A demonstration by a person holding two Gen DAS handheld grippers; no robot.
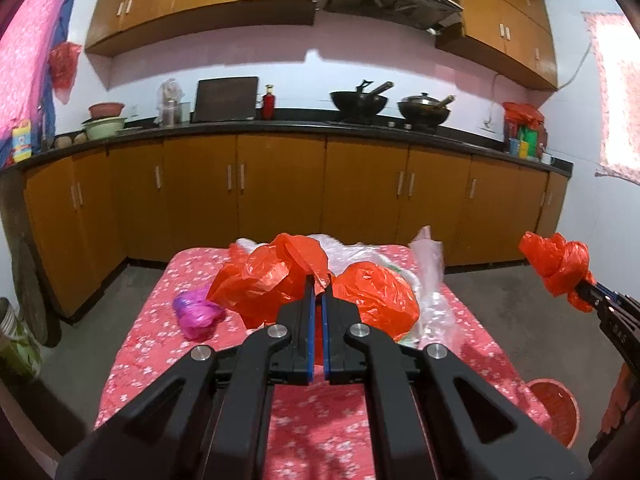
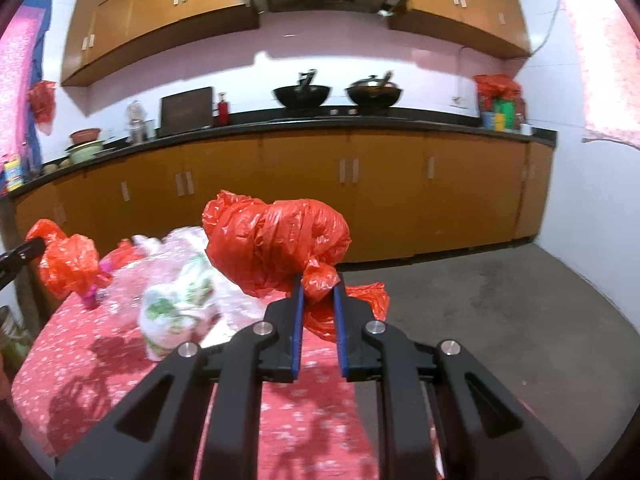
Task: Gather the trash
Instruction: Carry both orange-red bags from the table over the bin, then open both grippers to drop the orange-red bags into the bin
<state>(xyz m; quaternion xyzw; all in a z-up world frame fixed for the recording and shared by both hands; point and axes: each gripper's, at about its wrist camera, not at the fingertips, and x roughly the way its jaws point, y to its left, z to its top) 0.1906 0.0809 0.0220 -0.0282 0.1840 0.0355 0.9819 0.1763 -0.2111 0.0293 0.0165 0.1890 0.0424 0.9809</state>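
The left hand-held gripper (image 1: 318, 280) is clenched on a thin fold of a red bag (image 1: 264, 276), which hangs from its tips above the table (image 1: 160, 320), toward the far end of its pink flowered cloth. The right hand-held gripper (image 2: 318, 280) is closed on the twisted neck of a second red bag (image 2: 276, 240), knotted into a bundle and held up in the air off the table's right edge; in the left wrist view that bundle (image 1: 556, 264) shows well to the right of the table. On the table lie a third red bag (image 1: 376, 300) just right of the left gripper's tips, a purple bag (image 1: 196, 312) near the left edge, clear plastic (image 1: 430, 276) at the far right corner, and a white printed bag (image 2: 176, 304) in the middle. A red basket (image 1: 556, 412) stands on the floor beside the table's right edge.
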